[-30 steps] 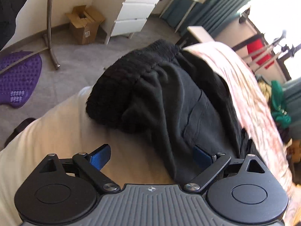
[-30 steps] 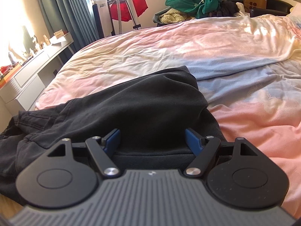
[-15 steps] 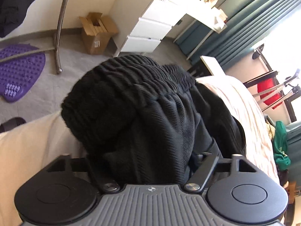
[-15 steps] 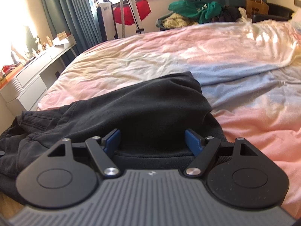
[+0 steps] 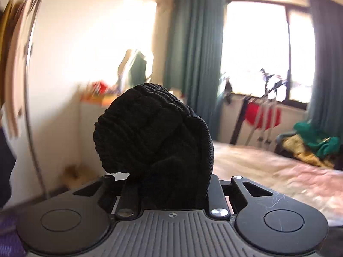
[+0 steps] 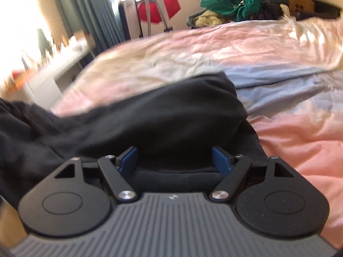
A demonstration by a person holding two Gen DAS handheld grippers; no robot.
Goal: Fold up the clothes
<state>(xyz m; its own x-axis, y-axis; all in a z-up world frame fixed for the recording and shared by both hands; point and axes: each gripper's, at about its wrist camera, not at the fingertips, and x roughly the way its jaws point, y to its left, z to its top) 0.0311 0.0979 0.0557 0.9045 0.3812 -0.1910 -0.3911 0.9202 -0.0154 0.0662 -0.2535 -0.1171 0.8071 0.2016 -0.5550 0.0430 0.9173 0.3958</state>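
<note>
A black pair of pants (image 6: 175,117) lies across the pink and blue bedspread (image 6: 289,128). My left gripper (image 5: 169,184) is shut on the bunched ribbed waistband (image 5: 152,132) of the pants and holds it up in the air; its fingertips are hidden by the cloth. My right gripper (image 6: 174,160) is open, its blue pads (image 6: 220,160) standing either side of the folded hem of a pant leg, resting on the cloth.
A pile of green and yellow clothes (image 6: 227,10) lies at the far side of the bed. A red item on a stand (image 6: 158,6) is by the window. A white dresser (image 5: 92,128) stands by the wall, and teal curtains (image 5: 193,53) hang at the window.
My left gripper closed on the waistband and lifted it off the bed, swinging up to face the window. My right gripper stayed open over the pant leg.
</note>
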